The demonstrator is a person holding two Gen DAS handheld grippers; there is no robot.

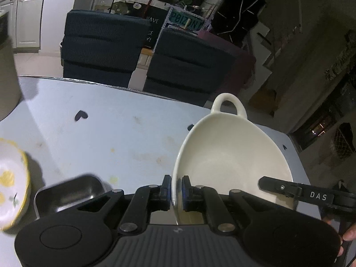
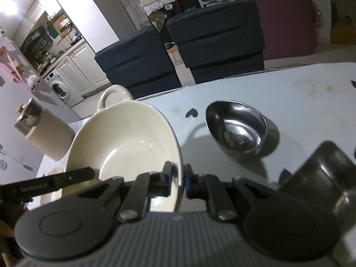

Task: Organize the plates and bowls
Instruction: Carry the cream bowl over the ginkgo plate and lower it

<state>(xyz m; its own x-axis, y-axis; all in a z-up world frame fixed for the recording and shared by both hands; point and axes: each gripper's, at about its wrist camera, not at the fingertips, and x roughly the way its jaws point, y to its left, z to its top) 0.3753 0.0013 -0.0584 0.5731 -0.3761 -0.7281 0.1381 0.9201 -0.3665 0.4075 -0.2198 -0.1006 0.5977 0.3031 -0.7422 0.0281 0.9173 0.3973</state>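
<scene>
Evidently the step in hand was a two-handed carry of the cream bowl [image 1: 233, 153], a deep dish with a loop handle at its far rim. The left tongs [image 1: 176, 191] were clamped on the near rim, one pad inside the wall and one outside. The right tongs [image 2: 178, 181] pinched the rim on the opposite side in the same way, their jaws just finishing closing with the wall between them. The bowl appeared to be off the desk [image 1: 111, 138], tilted slightly, with its shadow lying on the surface beneath in the right wrist view.

The next move, as I judged it, called for keeping both grips level and carrying the bowl to wherever the dishes were being gathered, then lowering it without knocking the metalware.

By count: one cream bowl, one round steel bowl [image 2: 238, 131] resting on the desk well beyond the right tongs, one rectangular steel tray [image 1: 71, 193] near the left tongs, and one yellow-patterned bowl [image 1: 11, 184] at the left edge. Two dark chairs [image 1: 104, 46] stood behind the desk.
</scene>
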